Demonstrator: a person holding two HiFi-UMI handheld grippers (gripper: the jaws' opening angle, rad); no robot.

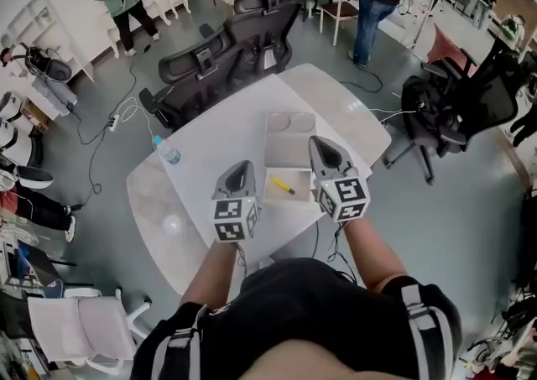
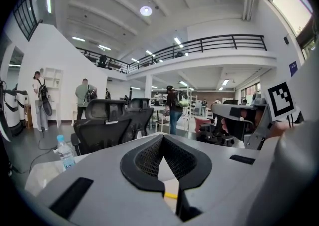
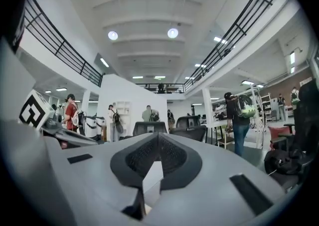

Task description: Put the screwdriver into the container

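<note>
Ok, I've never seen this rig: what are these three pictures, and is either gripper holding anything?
There is no robot here: a person holds a hand-held gripper in each hand. The top-down picture comes from a camera on their head. The other two come from cameras riding on each gripper, looking along its jaws. On the white table are a grey container, a yellow screwdriver lying just at its near side between the two grippers, and a water bottle off to the left. The left gripper and the right gripper both have their jaws together at the tips and hold nothing.
</note>
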